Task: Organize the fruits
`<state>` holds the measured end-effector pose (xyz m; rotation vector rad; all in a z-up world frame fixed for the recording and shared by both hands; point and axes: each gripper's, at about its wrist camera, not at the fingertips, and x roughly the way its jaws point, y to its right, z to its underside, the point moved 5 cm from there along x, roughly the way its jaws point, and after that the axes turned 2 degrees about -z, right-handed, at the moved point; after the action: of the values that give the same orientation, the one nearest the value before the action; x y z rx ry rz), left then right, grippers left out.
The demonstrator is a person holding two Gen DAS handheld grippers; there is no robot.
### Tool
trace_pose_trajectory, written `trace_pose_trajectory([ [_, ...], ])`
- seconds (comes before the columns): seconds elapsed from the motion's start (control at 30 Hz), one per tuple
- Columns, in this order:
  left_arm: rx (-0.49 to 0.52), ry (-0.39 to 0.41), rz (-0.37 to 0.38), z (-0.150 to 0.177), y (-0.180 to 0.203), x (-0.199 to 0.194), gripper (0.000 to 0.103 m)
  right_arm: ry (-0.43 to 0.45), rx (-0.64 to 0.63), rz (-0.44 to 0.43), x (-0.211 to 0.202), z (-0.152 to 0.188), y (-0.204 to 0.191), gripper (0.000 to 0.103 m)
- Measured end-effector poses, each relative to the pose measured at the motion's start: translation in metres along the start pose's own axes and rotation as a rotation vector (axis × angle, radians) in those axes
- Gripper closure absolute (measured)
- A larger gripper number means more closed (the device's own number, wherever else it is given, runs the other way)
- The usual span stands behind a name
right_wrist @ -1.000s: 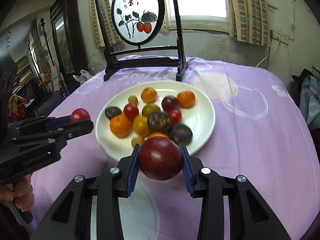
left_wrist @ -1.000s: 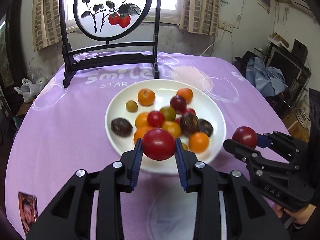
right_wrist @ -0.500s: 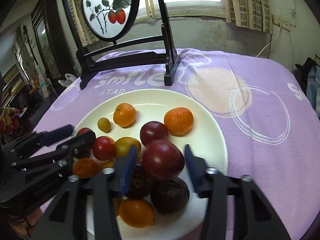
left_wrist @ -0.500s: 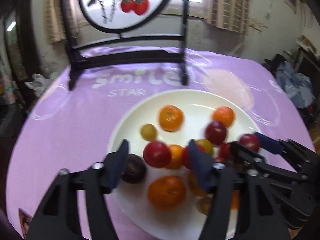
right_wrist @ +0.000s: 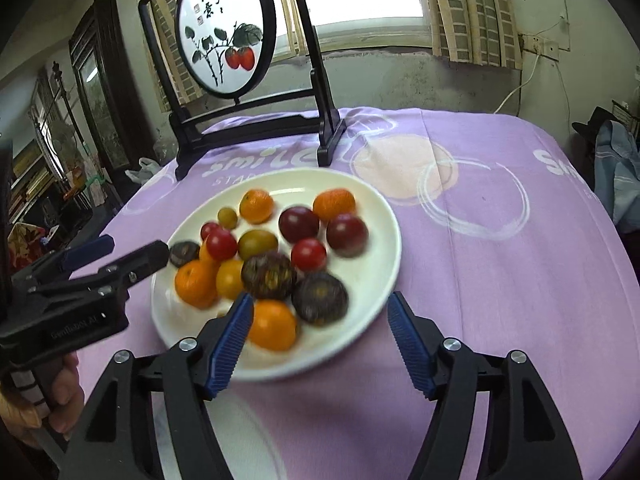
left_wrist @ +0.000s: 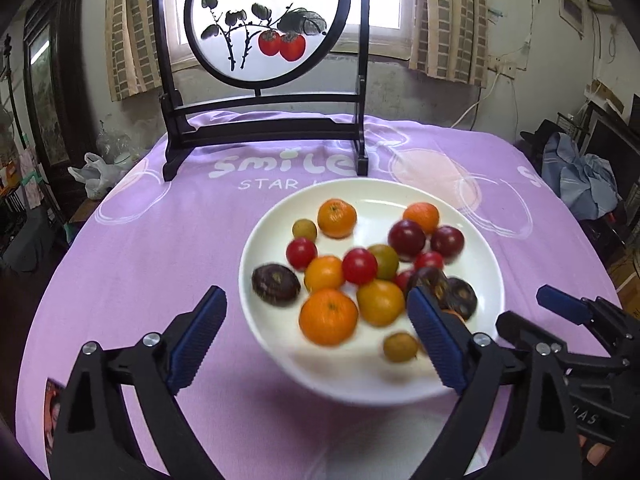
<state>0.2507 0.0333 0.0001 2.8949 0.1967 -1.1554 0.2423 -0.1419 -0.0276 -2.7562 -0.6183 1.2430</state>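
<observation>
Hanging wide and empty, the left gripper point(left_wrist: 316, 338) and right gripper point(right_wrist: 320, 340) have each let go of a red fruit; both fruits now lie on the white plate point(left_wrist: 486, 264) ahead of the fingertips, so this delivery looks complete.

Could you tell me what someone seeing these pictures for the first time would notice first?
The white plate heaped with orange, red, yellow and dark purple fruit sits mid-table on a purple cloth. Behind it stands a black-framed round screen painted with two red fruits, backlit by the window. In the foreground, the left gripper and right gripper are both open and empty.
</observation>
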Motion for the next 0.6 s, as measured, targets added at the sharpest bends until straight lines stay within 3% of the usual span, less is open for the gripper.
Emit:
trace_pose_trajectory([
  [0.17, 0.015, -0.001, 0.024, 0.031, 0.004, -0.028, 0.009, -0.002, -0.015, 0.031, -0.025, 0.031, -0.006, 0.023],
  [0.33, 0.012, -0.009, 0.034, 0.061, 0.002, -0.052, 0.008, 0.000, -0.054, 0.068, -0.040, 0.056, -0.014, 0.004],
  [0.43, 0.013, -0.009, 0.016, 0.074, 0.000, -0.062, 0.008, 0.018, -0.120, 0.124, -0.044, 0.066, -0.020, 0.004],
  [0.6, 0.006, -0.025, 0.009, 0.083, -0.005, -0.065, 0.008, -0.007, -0.121, 0.081, -0.040, 0.080, -0.021, 0.004],
])
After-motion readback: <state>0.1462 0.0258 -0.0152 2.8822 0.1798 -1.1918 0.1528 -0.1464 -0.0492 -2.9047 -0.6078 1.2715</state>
